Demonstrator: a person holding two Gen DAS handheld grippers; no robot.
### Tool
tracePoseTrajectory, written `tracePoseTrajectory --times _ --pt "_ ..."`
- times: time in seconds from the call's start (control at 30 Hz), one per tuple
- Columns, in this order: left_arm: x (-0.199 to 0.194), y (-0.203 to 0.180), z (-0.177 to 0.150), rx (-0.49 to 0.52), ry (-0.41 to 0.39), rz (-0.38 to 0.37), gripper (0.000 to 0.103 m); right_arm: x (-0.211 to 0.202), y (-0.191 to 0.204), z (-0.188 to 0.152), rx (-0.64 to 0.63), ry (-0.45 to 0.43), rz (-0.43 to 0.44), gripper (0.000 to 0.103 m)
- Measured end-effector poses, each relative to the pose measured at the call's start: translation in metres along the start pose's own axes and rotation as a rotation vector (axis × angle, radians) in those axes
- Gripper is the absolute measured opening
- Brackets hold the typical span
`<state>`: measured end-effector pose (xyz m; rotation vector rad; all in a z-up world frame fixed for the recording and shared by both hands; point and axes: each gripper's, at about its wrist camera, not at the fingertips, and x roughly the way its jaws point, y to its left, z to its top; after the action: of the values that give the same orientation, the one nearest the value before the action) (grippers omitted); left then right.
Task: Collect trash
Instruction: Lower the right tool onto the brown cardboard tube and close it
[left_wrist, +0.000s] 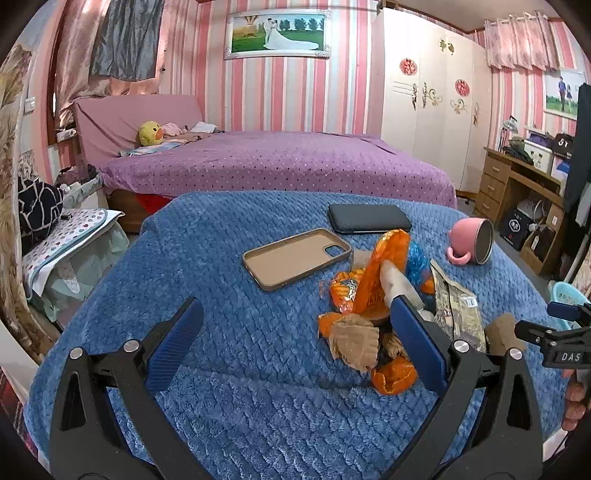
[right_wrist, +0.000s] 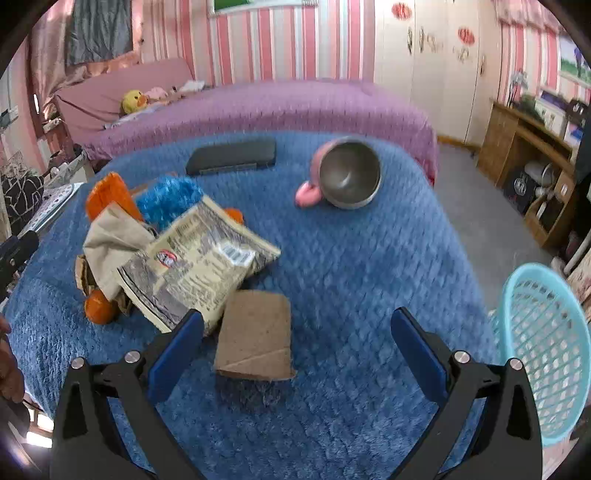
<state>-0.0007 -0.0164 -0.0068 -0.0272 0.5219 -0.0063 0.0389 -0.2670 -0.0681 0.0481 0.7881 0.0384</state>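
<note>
A heap of trash lies on the blue blanket (left_wrist: 240, 350): orange wrappers (left_wrist: 373, 280), a crumpled brown paper (left_wrist: 354, 341), a blue foil wrapper (left_wrist: 417, 258) and a printed snack bag (left_wrist: 458, 314). My left gripper (left_wrist: 295, 332) is open and empty, its right finger beside the heap. In the right wrist view the snack bag (right_wrist: 199, 266) lies by a flat cardboard piece (right_wrist: 255, 339). My right gripper (right_wrist: 295, 339) is open and empty, its jaws on either side of the cardboard. A turquoise basket (right_wrist: 546, 350) stands at the right.
A tan phone case (left_wrist: 295, 258), a black phone (left_wrist: 369, 218) and a tipped pink mug (left_wrist: 472, 242) lie on the blanket. A purple bed (left_wrist: 277, 162) is behind. A wooden desk (left_wrist: 517, 184) stands at the right, a white wardrobe (left_wrist: 432, 110) beyond.
</note>
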Motion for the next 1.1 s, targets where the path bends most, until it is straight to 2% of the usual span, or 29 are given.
tracePoseTrajectory --times 0.1,0.17,0.33,0.43,0.5,0.53,0.6,0.67,0.87,0.97,1.1 --pt "0.003 0.000 0.000 -0.010 0.017 -0.009 0.098 -0.001 -0.003 0.001 0.020 -0.015 0.039 0.099" --pt "0.005 0.001 -0.001 -0.027 0.030 -0.020 0.098 0.002 -0.004 0.002 0.021 -0.009 0.033 0.099" --pt "0.013 -0.003 -0.004 -0.017 0.061 -0.026 0.098 0.026 0.007 -0.004 -0.060 0.065 0.040 0.099" --pt "0.016 -0.007 -0.007 -0.005 0.079 -0.041 0.098 0.036 0.013 -0.007 -0.116 0.085 0.007 0.098" --pt "0.017 -0.010 -0.008 0.004 0.081 -0.051 0.098 0.041 0.012 -0.007 -0.128 0.107 0.016 0.074" --pt "0.017 -0.011 -0.009 0.009 0.083 -0.059 0.098 0.042 0.011 -0.007 -0.119 0.121 0.042 0.071" --pt "0.018 -0.015 -0.011 0.026 0.089 -0.076 0.098 0.040 0.011 -0.007 -0.115 0.122 0.079 0.051" --pt "0.018 -0.019 -0.013 0.042 0.093 -0.090 0.098 0.033 0.014 -0.006 -0.137 0.088 0.063 0.047" --pt "0.017 -0.032 -0.008 0.023 0.090 -0.145 0.098 -0.006 0.007 0.003 -0.114 -0.053 0.071 0.046" --pt "0.026 -0.043 -0.004 -0.001 0.101 -0.152 0.097 -0.016 0.005 0.002 -0.100 -0.075 0.081 0.046" --pt "0.044 -0.058 0.001 -0.009 0.127 -0.154 0.085 -0.021 0.000 0.005 -0.099 -0.068 0.088 0.046"
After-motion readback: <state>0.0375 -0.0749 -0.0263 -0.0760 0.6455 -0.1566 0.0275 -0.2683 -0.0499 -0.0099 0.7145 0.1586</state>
